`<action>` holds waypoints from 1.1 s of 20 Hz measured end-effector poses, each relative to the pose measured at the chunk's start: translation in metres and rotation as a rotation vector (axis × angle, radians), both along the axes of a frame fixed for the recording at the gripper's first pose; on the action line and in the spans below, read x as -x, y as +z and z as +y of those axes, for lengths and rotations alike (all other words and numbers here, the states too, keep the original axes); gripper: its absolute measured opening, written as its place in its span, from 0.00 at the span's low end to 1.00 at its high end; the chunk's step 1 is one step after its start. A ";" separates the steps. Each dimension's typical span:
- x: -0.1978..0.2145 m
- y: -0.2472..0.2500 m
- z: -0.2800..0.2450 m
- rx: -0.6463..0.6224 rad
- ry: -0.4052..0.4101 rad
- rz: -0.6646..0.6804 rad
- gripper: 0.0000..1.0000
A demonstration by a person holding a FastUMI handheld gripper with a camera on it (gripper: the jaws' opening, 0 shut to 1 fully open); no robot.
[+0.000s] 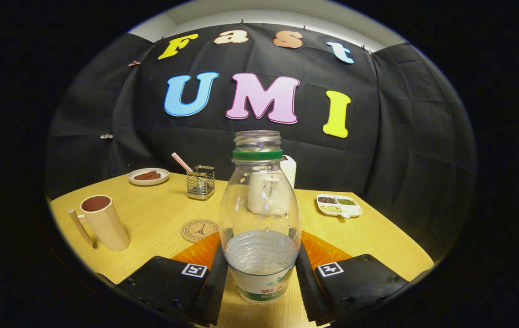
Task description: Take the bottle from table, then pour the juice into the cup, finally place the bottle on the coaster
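Gripper (260, 269): closed on bottle (260, 218), held upright between the fingers above the table (159, 218) | Done: bottle taken | Left: juice to be poured into cup (104, 222); bottle to be set on coaster (199, 230), just ahead-left

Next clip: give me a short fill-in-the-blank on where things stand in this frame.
1. The bottle stands between the gripper's two ____.
2. The bottle has no ____ on its neck.
3. The coaster lies between the bottle and the ____.
4. The bottle's liquid fills only its ____ part.

Missing words: fingers; cap; cup; lower
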State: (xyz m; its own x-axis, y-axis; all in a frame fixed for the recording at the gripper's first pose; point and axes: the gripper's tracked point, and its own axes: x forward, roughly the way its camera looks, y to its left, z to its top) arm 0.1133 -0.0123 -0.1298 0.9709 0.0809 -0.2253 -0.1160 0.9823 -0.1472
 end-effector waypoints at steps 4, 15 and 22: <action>-0.003 0.012 0.012 0.099 0.040 -0.028 0.72; -0.013 0.060 0.046 0.500 0.146 -0.149 0.72; -0.010 0.055 0.097 0.678 0.233 -0.203 0.72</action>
State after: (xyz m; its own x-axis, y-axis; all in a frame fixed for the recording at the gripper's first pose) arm 0.1237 0.0844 -0.0745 0.9734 0.1967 -0.1173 -0.2164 0.6219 -0.7526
